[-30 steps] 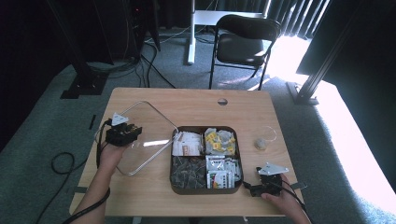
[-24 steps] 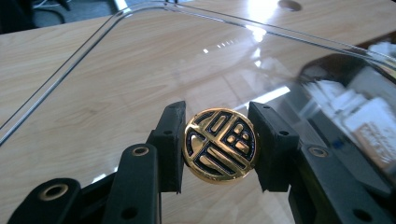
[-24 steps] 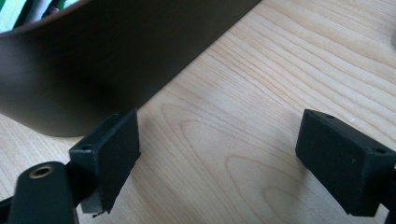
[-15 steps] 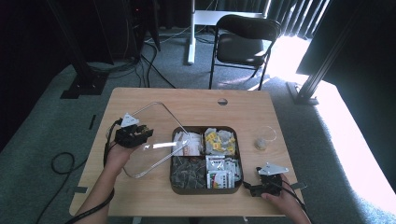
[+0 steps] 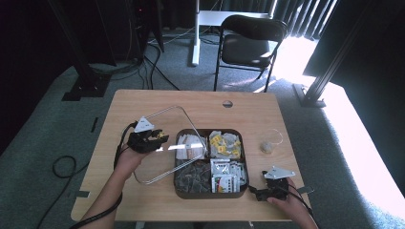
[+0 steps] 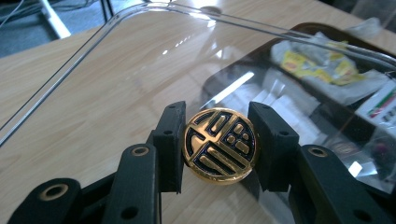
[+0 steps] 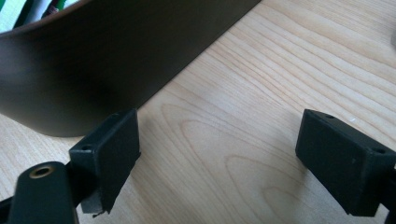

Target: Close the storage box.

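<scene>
Left tool (image 6: 218, 144) clenched on round gold-and-black knob (image 6: 219, 145) of clear glassy lid (image 6: 116, 70) (rounded corners) — right tool (image 7: 219, 154) released.

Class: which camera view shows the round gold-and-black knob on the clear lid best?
The left gripper view: the knob sits close up, its emblem sharp, clamped between the left tool pads. The high view shows it as a tiny glint. The right gripper view faces the tray wall and table.

A small clear bag (image 5: 269, 144) holding something brownish lies near the right edge of the wooden table (image 5: 153, 100). A round hole (image 5: 228, 103) sits near the far edge. Beyond stands a black folding chair (image 5: 248, 45).
</scene>
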A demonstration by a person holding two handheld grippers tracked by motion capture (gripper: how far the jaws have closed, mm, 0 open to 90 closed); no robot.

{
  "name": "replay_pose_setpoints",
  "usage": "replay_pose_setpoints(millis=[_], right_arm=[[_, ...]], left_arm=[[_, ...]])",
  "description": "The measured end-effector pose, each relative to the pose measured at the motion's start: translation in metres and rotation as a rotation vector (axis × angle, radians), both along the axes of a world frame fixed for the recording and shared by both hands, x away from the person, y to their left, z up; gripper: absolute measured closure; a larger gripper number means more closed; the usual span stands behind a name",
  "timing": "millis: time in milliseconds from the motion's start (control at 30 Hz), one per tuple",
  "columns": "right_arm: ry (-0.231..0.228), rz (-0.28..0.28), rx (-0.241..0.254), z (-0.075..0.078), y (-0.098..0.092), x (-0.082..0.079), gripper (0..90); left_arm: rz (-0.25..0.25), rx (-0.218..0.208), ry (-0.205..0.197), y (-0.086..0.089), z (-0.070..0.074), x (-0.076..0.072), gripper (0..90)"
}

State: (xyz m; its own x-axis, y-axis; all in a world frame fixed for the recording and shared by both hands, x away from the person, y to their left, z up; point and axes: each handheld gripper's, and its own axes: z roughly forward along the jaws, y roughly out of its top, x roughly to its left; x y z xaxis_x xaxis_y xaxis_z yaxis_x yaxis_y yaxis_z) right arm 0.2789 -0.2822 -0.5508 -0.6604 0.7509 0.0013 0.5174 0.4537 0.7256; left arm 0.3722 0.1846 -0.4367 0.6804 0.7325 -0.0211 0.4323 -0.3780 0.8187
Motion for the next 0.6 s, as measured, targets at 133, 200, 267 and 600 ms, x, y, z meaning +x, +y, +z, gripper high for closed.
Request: replay_pose_setpoints(millis=[133,200,267,600], right_arm=[[0.001,-0.001,0.001,0.000,0.000,0.000,13.1],[0.000,0.000,0.000,0.000,0.000,0.000,13.2],[0.000,0.000,0.000,0.000,0.000,0.000,13.2],[0.000,-0.001,0.001,0.000,0.000,0.000,13.2]], left_arm=[[-0.042,0.003,-0.008,-0.011,0.003,-0.002,59.2],[-0.070,0.000,-0.010,-0.016,0.003,-0.002,59.2],[-0.093,-0.004,-0.006,-0.021,0.003,-0.003,59.2],[-0.186,0.003,-0.016,-0.048,0.004,-0.006,59.2]])
